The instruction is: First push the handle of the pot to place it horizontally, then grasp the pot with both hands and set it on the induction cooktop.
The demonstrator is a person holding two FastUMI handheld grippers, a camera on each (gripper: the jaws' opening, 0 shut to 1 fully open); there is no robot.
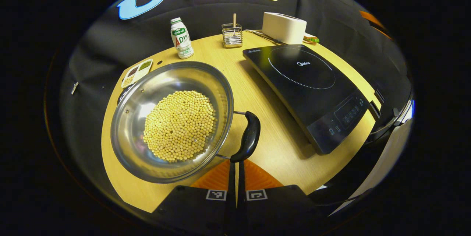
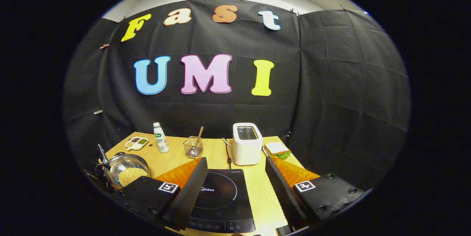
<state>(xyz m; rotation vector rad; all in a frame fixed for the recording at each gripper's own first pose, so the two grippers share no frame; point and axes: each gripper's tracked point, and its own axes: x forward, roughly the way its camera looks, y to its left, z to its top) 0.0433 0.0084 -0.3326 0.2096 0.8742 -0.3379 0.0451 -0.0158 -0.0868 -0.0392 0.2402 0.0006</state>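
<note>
A steel pot (image 1: 229, 92) holding yellow soybeans (image 1: 179, 125) stands on the left of the wooden table (image 1: 274, 151). Its black handle (image 1: 250, 133) hangs on wire arms at the pot's near right side and runs roughly toward me. My left gripper (image 1: 236, 164) is shut, its fingertips right at the handle's lower end. To the right lies the black induction cooktop (image 1: 305, 85). In the right gripper view, my right gripper (image 2: 235, 162) is open wide, raised over the cooktop (image 2: 220, 195), and the pot (image 2: 127, 171) sits far left.
At the back of the table stand a white bottle (image 1: 181, 39), a wire holder with a stick (image 1: 232, 35) and a white toaster (image 1: 284, 27). A small divided dish (image 1: 137, 72) lies behind the pot. A sandwich (image 2: 278, 149) rests beside the toaster.
</note>
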